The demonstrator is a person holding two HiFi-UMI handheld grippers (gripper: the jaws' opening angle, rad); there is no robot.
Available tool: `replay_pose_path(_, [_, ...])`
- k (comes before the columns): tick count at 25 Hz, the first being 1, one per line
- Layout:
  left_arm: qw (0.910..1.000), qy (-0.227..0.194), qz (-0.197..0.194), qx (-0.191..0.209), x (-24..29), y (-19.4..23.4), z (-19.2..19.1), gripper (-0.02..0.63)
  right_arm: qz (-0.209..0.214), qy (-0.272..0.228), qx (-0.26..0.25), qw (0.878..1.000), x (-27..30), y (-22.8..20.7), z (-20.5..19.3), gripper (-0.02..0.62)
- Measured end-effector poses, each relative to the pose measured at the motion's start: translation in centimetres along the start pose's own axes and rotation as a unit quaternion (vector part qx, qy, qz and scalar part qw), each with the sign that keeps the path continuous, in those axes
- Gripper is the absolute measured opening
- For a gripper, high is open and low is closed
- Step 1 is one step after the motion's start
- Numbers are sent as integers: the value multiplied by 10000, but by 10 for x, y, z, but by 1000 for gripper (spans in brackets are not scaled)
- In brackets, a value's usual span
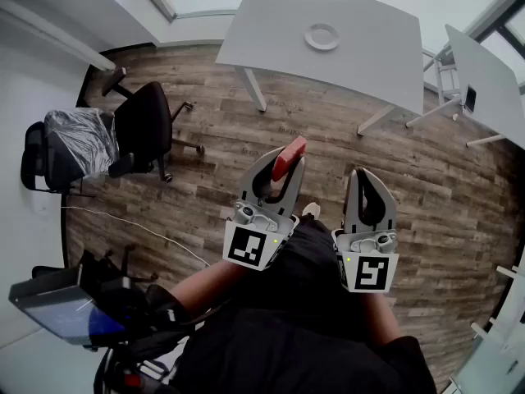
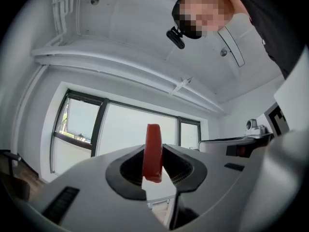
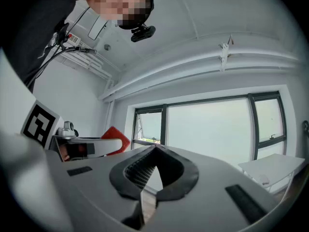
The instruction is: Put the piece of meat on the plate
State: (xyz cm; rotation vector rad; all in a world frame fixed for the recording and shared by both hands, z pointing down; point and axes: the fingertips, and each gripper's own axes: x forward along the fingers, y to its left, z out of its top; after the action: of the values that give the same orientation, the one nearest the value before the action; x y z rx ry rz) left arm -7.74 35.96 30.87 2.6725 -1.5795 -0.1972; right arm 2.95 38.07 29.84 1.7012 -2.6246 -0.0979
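Observation:
A flat red piece of meat [image 1: 291,149] stands on edge between the tips of my left gripper [image 1: 289,167], which is shut on it and held level over the wooden floor. In the left gripper view the meat [image 2: 153,141] is pinched upright between both pads of the left gripper [image 2: 154,149]. My right gripper [image 1: 366,176] hangs beside it, shut with nothing in it; its tips meet in the right gripper view [image 3: 154,149], where the meat [image 3: 115,138] also shows at the left. The white plate [image 1: 321,37] lies on a white table [image 1: 262,31] ahead, well beyond both grippers.
Two black office chairs [image 1: 146,130] stand at the left, one wrapped in plastic [image 1: 75,142]. A second white table [image 1: 490,79] is at the right. A thin cable [image 1: 139,224] runs across the floor. Both gripper views face large windows [image 3: 212,129].

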Motion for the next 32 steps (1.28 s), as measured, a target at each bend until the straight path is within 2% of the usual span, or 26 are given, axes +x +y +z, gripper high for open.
replay_pose_path(8, [10000,60,-20,-53,7,-4,-8,98,37,1,-47,10000,4,-9,1,5])
replay_pose_path(14, [9997,125,186,22,15,-2,-9,98,53,194,433,9989,5,-29,-16,6])
replay_pose_path(20, [9989,155,402,186,18,-15,-11,98,70,127,545,9984,-7,-54,-21,6])
replay_pose_path(22, [9986,198,444,229,19,-20,-14,98,-55,89,564,9984,-10,-69,-21,6])
replay_pose_path(26, [9986,352,332,195,32,-32,-21,98,-366,98,579,9976,-15,-100,-24,6])
replay_pose_path(32, [9991,348,175,178,54,-39,-23,98,-374,95,379,9985,-9,-110,-30,6])
